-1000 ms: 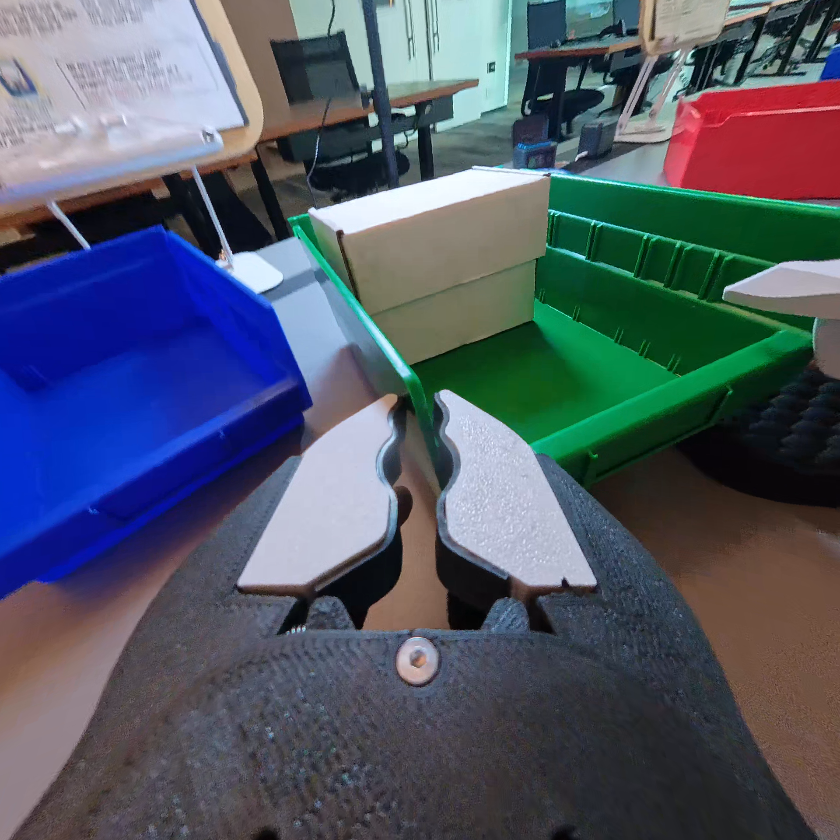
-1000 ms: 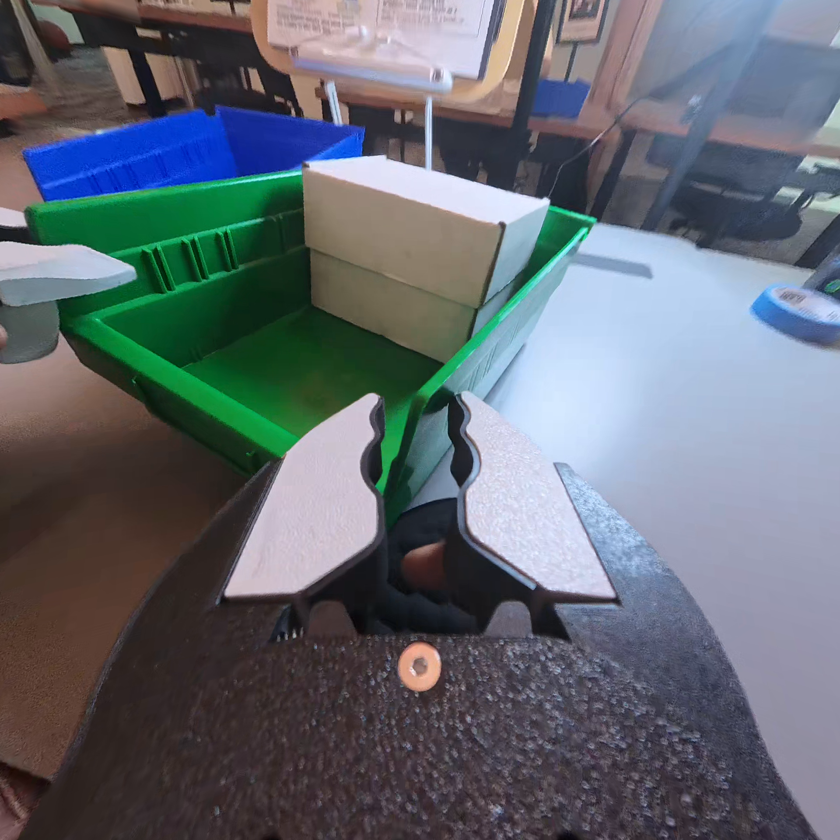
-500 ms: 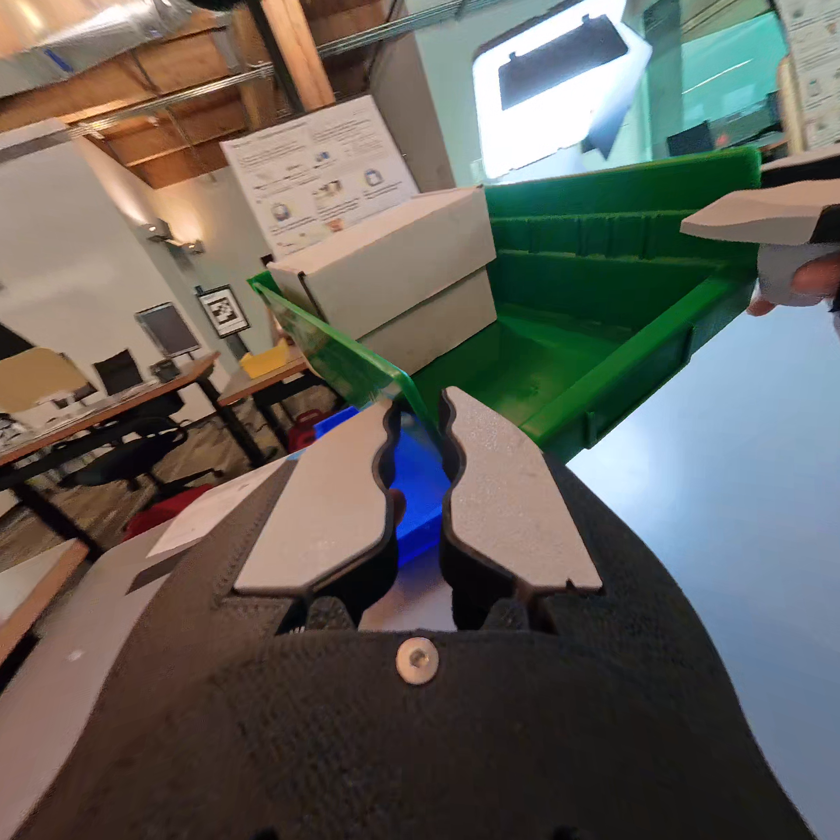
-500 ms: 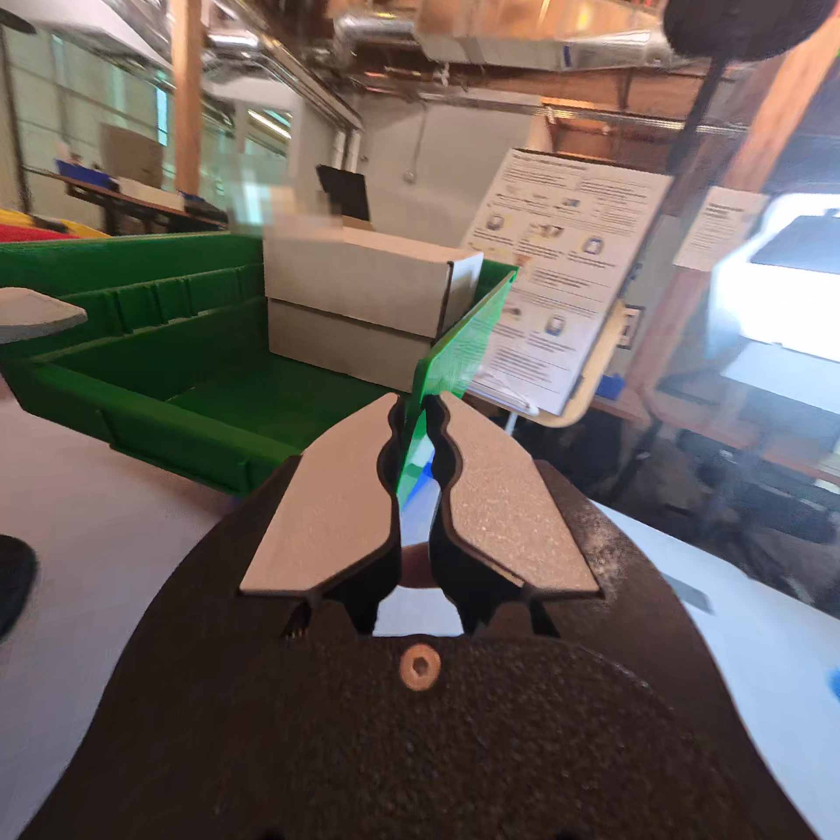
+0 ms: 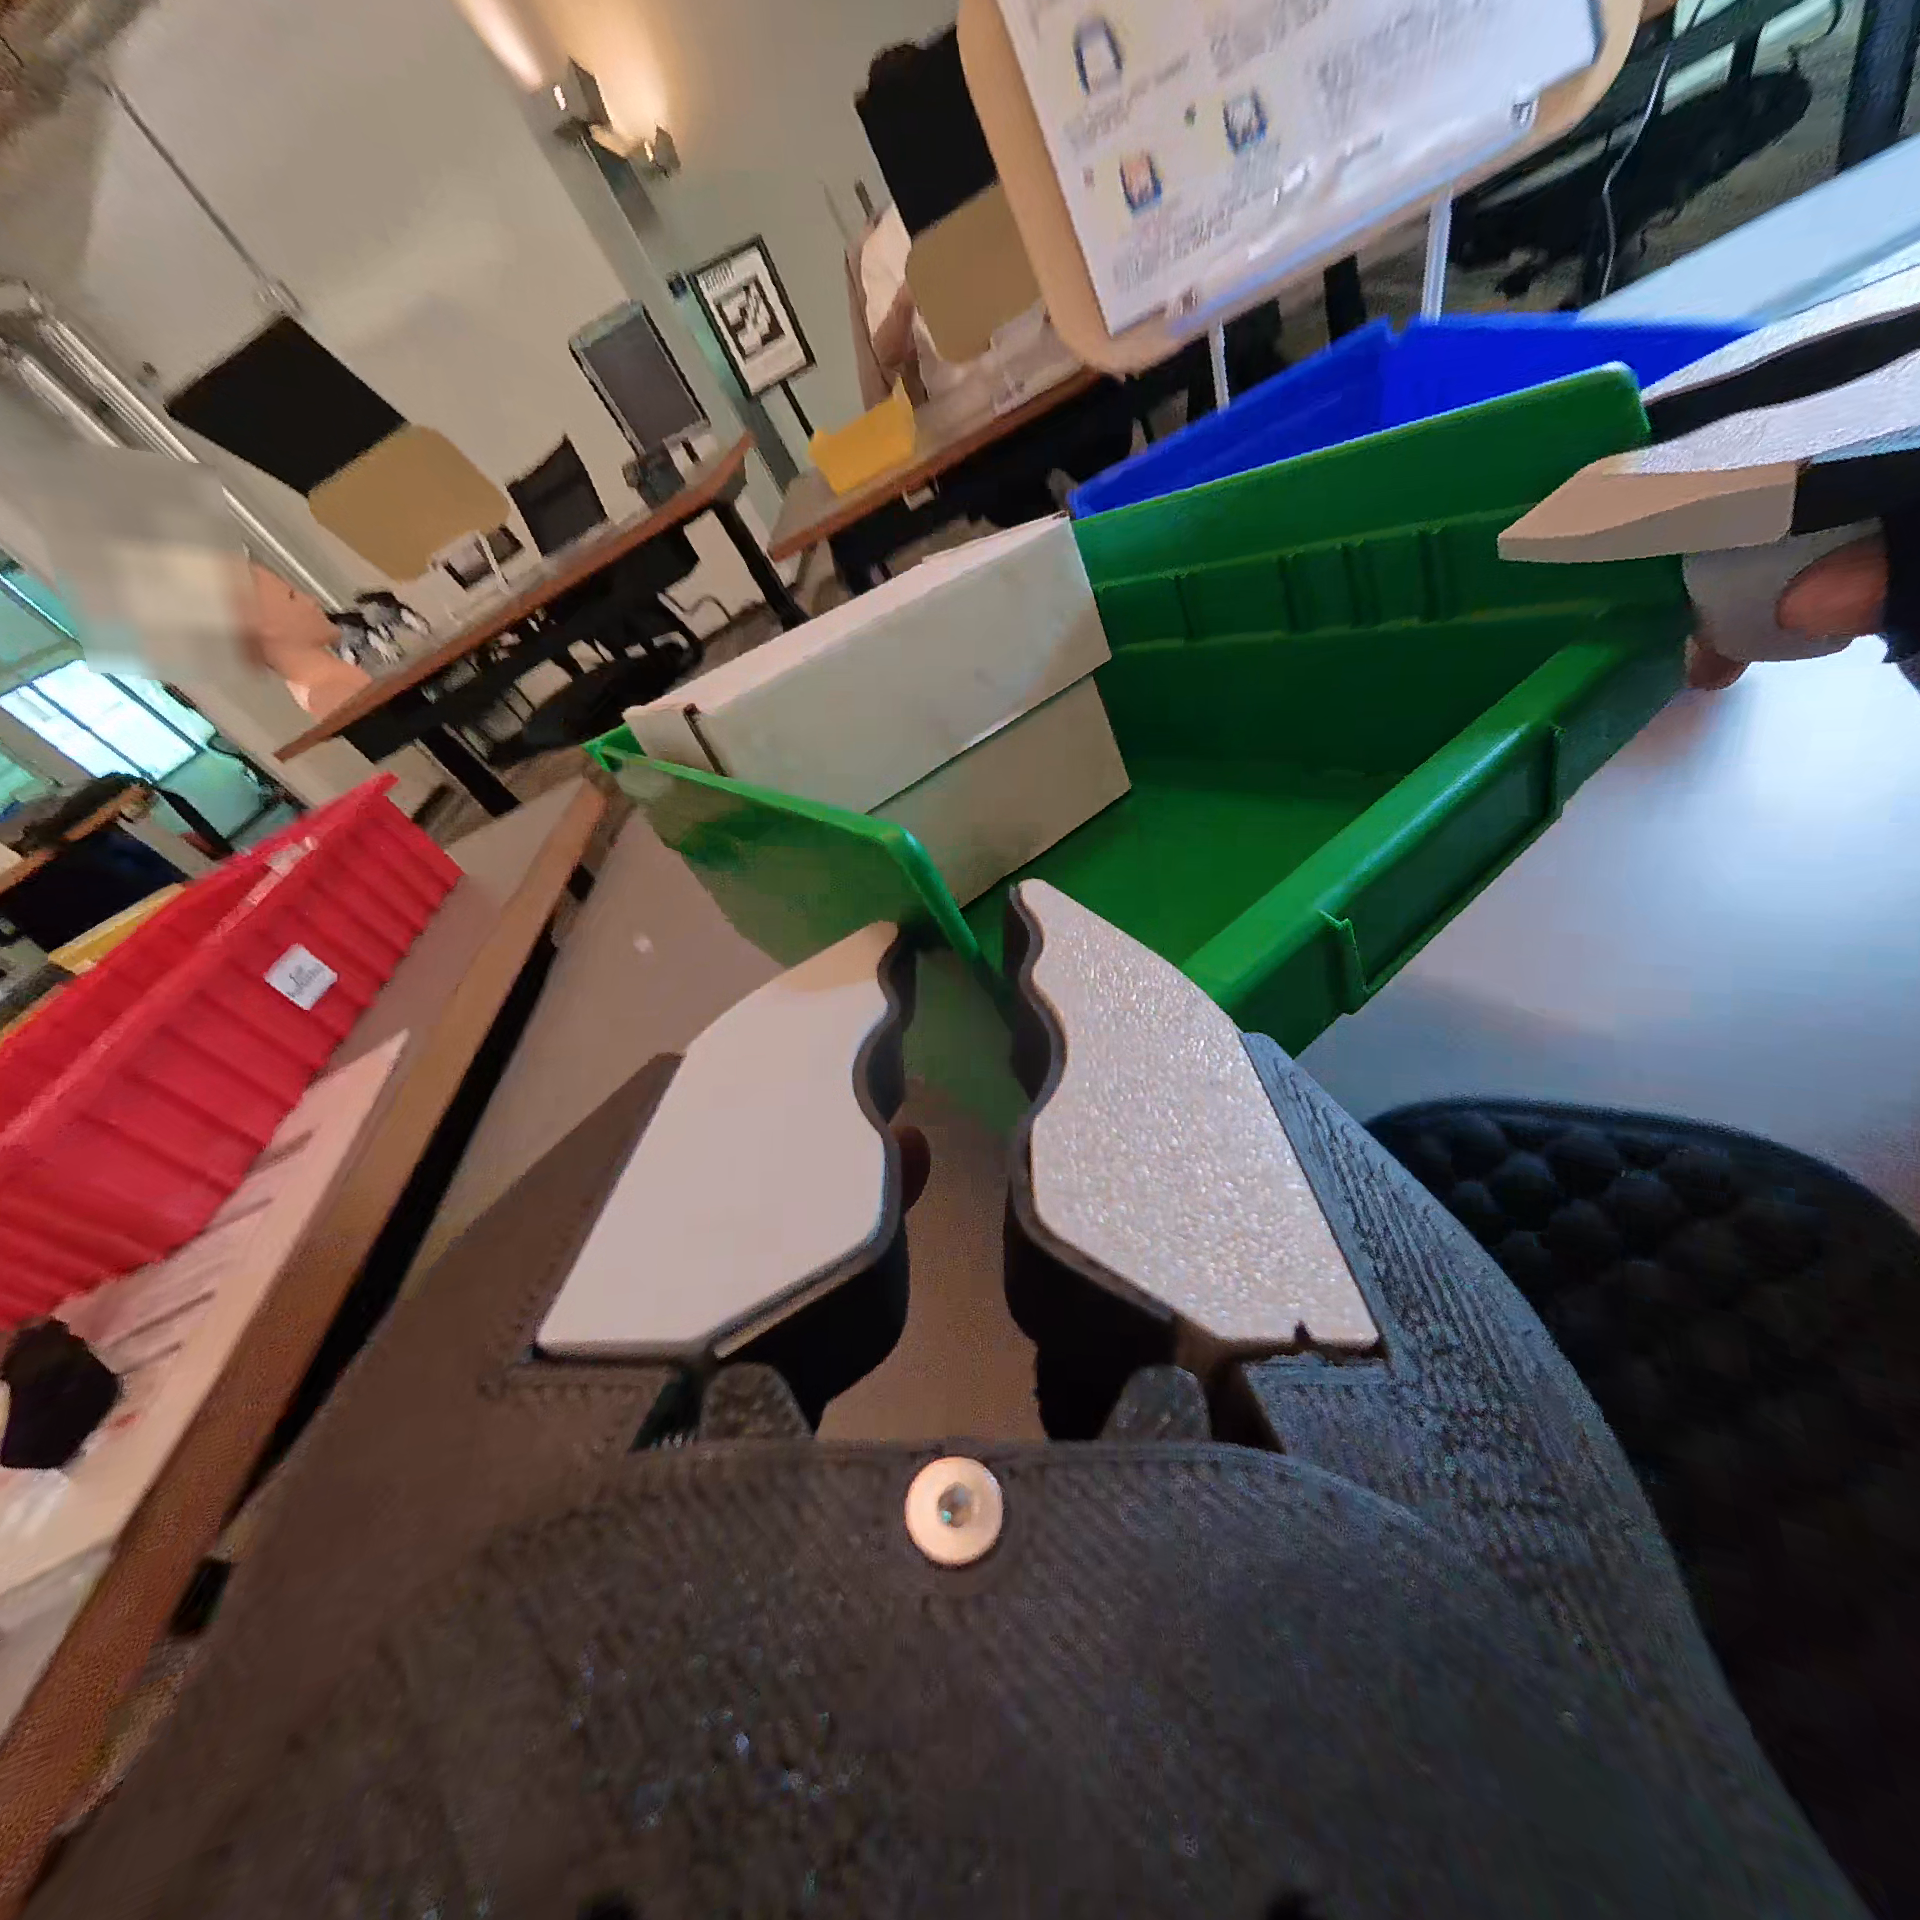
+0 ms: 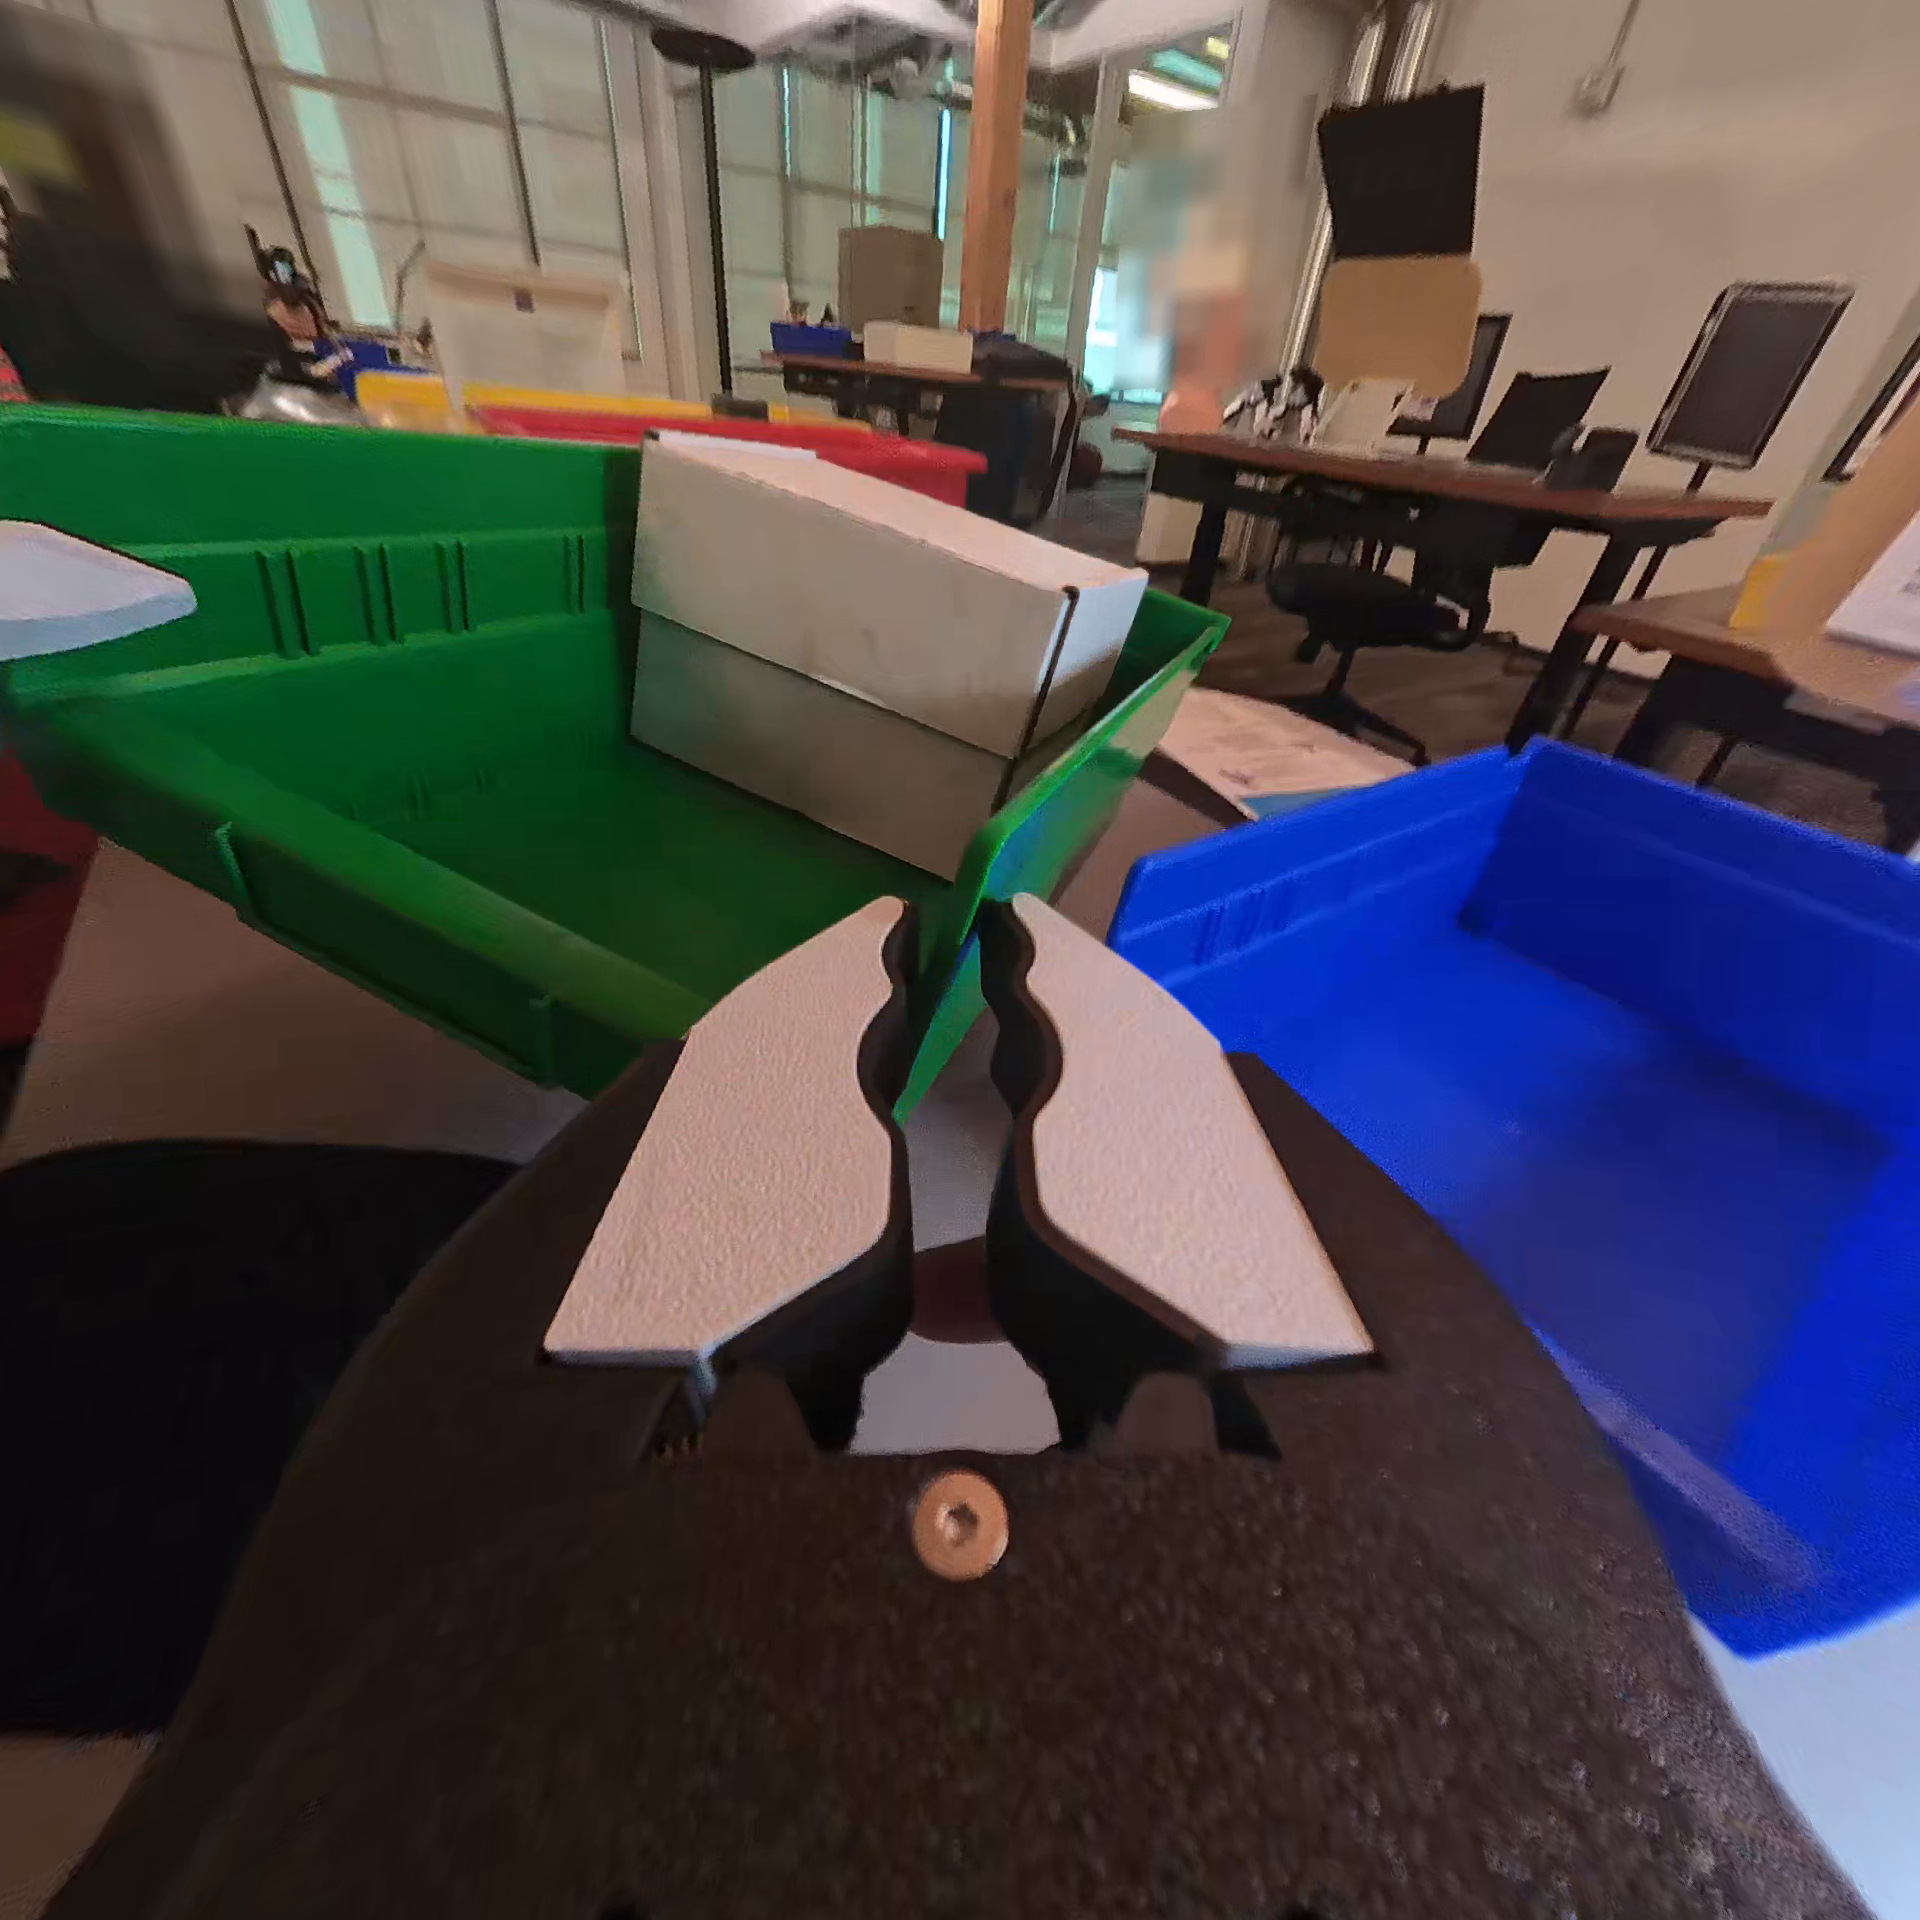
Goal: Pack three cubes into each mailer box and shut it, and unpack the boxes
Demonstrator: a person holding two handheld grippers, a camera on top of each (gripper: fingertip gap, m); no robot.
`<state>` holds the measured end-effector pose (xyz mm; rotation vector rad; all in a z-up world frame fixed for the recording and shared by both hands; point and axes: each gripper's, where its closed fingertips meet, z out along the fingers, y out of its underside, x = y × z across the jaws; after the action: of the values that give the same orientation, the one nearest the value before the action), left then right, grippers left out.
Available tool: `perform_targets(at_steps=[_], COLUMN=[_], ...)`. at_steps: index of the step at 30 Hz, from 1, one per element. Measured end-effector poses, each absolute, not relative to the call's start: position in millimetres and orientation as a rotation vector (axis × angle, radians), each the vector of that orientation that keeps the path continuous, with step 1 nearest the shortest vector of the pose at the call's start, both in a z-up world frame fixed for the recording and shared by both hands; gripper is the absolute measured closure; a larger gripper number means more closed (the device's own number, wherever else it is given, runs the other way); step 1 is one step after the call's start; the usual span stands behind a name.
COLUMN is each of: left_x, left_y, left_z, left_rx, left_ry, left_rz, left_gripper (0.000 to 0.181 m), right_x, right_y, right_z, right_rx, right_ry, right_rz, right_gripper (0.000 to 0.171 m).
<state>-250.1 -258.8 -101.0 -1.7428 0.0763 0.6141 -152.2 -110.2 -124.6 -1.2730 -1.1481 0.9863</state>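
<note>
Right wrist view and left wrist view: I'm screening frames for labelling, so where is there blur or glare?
Right wrist view: the blue bin smears at the right edge, while the white mailer boxes in the green bin stay fairly crisp. Left wrist view: the tilted background and board are streaked, a wall lamp flares, and the hand-held gripper is sharp.

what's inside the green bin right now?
Two white mailer boxes, stacked and shut, sit at one end of the green bin; the rest of its floor is bare. Their contents are hidden. Left claw and right claw each clamp a side wall.
</note>
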Motion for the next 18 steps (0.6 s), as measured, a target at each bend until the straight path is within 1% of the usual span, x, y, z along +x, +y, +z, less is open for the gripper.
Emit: perform_targets(at_steps=[3,6,11,12,13,16,18], left_x=[-260.6,-268.3,-275.0,-275.2,-274.1,-265.3,-239.7], left_y=[-242.5,-229.9,-201.5,-197.9,-196.6,-197.6,-191.4], left_z=[-145.4,-159.6,-191.5,-191.8,-183.8,-147.4,-138.3], left_rx=[-1.836,-1.804,-1.935,-1.932,-1.896,-1.81,-1.845], left_ry=[0.053,0.071,0.112,0.111,0.112,0.19,0.367], left_rz=[0.584,0.668,0.615,0.601,0.591,0.596,0.557], left_gripper=[0.166,0.168,0.166,0.155,0.147,0.136,0.134], right_x=[-151.8,-144.0,-121.4,-116.7,-110.9,-88.9,-72.9], right_y=[-99.5,-97.3,-96.1,-98.5,-101.4,-95.7,-72.8], right_z=[-160.7,-176.0,-195.4,-198.3,-199.2,-188.5,-188.6], right_rx=[-1.365,-1.413,-1.448,-1.431,-1.424,-1.39,-1.396], right_ry=[-1.194,-1.241,-1.284,-1.335,-1.378,-1.471,-1.597], right_rz=[0.922,0.825,0.717,0.696,0.694,0.689,0.57], right_gripper=[0.16,0.157,0.15,0.151,0.148,0.132,0.119])
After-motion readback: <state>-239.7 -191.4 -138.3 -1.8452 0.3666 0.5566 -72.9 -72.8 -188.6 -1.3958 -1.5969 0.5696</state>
